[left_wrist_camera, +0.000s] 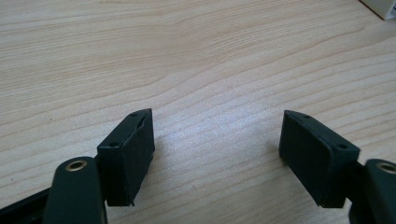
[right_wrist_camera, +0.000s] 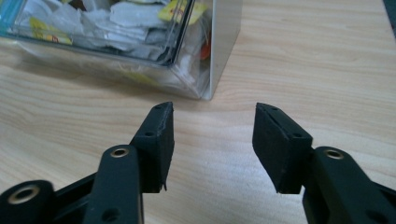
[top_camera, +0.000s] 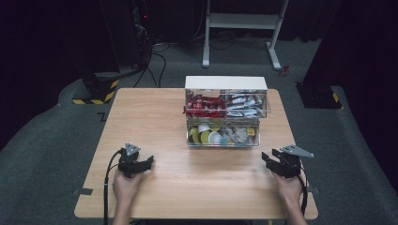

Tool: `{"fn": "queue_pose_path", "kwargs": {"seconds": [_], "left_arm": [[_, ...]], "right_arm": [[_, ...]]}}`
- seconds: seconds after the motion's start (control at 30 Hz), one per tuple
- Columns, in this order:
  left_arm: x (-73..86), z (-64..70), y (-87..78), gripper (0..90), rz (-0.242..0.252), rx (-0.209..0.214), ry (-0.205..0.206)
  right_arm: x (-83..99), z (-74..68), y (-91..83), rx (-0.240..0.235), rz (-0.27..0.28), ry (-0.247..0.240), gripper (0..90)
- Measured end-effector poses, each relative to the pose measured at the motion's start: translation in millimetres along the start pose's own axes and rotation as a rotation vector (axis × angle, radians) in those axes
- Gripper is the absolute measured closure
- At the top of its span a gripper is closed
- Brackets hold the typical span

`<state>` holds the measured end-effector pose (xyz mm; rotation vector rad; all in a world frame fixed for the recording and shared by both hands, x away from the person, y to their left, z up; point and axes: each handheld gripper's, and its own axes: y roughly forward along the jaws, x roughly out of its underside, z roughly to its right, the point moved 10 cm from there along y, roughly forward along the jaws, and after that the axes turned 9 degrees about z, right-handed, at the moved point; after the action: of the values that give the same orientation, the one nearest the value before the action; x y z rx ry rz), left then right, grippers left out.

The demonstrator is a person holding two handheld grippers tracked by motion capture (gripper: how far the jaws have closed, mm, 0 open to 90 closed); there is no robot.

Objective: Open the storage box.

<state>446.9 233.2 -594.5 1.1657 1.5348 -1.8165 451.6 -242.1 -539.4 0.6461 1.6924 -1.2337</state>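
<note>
A light wooden desk (top_camera: pixel 155 122) seen from above, in a dark room with grey carpet. Toward the far middle of the desk stands a clear plastic organizer (top_camera: pixel 226 112) with a white top and two levels. Its upper level holds red packets (top_camera: pixel 204 106) on the left and silver-white packets (top_camera: pixel 244 104) on the right. Its lower drawer (top_camera: pixel 223 135) is pulled out toward the person and holds small yellow and white capsules and pale sachets.

A person's two hands come in from the near edge, each holding a black two-jaw gripper resting low over the desk. The left gripper (top_camera: pixel 149 161) lies near the front left, well apart from the organizer, its jaws spread wide with nothing between them; in the left gripper view (left_wrist_camera: pixel 217 140) only bare wood grain lies in the gap. The right gripper (top_camera: pixel 265 158) lies near the front right, close to the drawer's near right corner but not touching it. Its jaws are also apart and empty; in the right gripper view (right_wrist_camera: pixel 214 135) they point at the clear corner of the drawer (right_wrist_camera: pixel 196 56), with crumpled white sachets (right_wrist_camera: pixel 126 23) visible through its wall
</note>
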Motion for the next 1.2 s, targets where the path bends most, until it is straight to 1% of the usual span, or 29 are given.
{"fn": "queue_pose_path", "kwargs": {"seconds": [0.1, 0.13, 0.2, 0.27, 0.3, 0.37, 0.4, 0.43, 0.53, 0.57, 0.63, 0.67, 0.7, 0.83, 0.87, 0.9, 0.93, 1.0, 1.2], "left_arm": [[0.0, 0.0, 0.0, 27.0, 0.000, 0.001, 0.000], [0.0, 0.0, 0.0, 27.0, 0.000, 0.000, 0.000], [-0.1, 0.1, 0.2, 27.0, 0.002, 0.000, -0.002], [0.0, -0.1, 0.0, 27.0, 0.000, 0.001, 0.000], [0.0, -0.1, 0.0, 27.0, 0.001, 0.001, 0.000], [-0.1, 0.0, 0.1, 27.0, 0.001, 0.000, -0.001], [0.0, -0.1, 0.1, 27.0, 0.001, 0.001, 0.000], [-0.1, -0.1, 0.1, 27.0, 0.001, 0.001, -0.001], [-0.2, -0.1, 0.1, 27.0, 0.002, 0.002, -0.003], [-0.2, 0.0, 0.2, 27.0, 0.003, 0.002, -0.004], [-0.2, -0.1, 0.1, 27.0, 0.002, 0.002, -0.004], [-0.2, 0.0, 0.2, 27.0, 0.003, 0.002, -0.004], [-0.2, 0.0, 0.2, 27.0, 0.003, 0.002, -0.005], [0.0, -0.4, -0.2, 27.0, -0.001, 0.006, -0.004], [-0.1, -0.4, -0.1, 27.0, 0.001, 0.005, -0.006], [-0.1, -0.4, -0.1, 27.0, 0.001, 0.005, -0.006], [-0.3, -0.2, 0.1, 27.0, 0.003, 0.004, -0.006], [-0.3, -0.2, 0.2, 27.0, 0.003, 0.004, -0.006], [-0.4, -0.1, 0.3, 27.0, 0.004, 0.002, -0.005]], "right_arm": [[-4.1, -0.2, -0.5, 0.010, 0.013, -0.009, 45.2], [-8.0, -1.9, -0.5, 0.008, 0.010, -0.023, 45.2], [-11.7, -3.4, -1.2, 0.000, 0.018, -0.035, 45.5], [-13.6, -5.0, -1.9, -0.009, 0.018, -0.033, 46.2], [-18.9, -7.9, -3.4, -0.022, 0.029, -0.031, 48.1], [-20.7, -9.0, -4.0, -0.027, 0.033, -0.030, 48.8], [-26.3, -12.3, -5.7, -0.035, 0.042, -0.034, 50.3], [-26.3, -12.3, -5.7, -0.035, 0.042, -0.034, 50.3], [-35.1, -16.4, -8.4, -0.050, 0.059, -0.042, 52.7], [-41.0, -18.4, -10.0, -0.054, 0.071, -0.045, 54.7], [-43.4, -19.3, -10.7, -0.058, 0.075, -0.045, 55.4], [-46.2, -20.8, -11.6, -0.063, 0.078, -0.045, 56.2], [-53.0, -24.5, -13.5, -0.075, 0.087, -0.054, 57.7], [-59.8, -28.5, -15.3, -0.092, 0.098, -0.058, 59.5], [-65.2, -30.2, -15.9, -0.095, 0.103, -0.060, 60.5], [-65.2, -30.2, -15.9, -0.095, 0.103, -0.060, 60.5], [-70.2, -31.5, -16.6, -0.097, 0.106, -0.068, 61.2], [-72.1, -32.1, -17.2, -0.098, 0.106, -0.070, 61.5], [-87.8, -37.3, -18.2, -0.112, 0.117, -0.097, 61.7]]}}
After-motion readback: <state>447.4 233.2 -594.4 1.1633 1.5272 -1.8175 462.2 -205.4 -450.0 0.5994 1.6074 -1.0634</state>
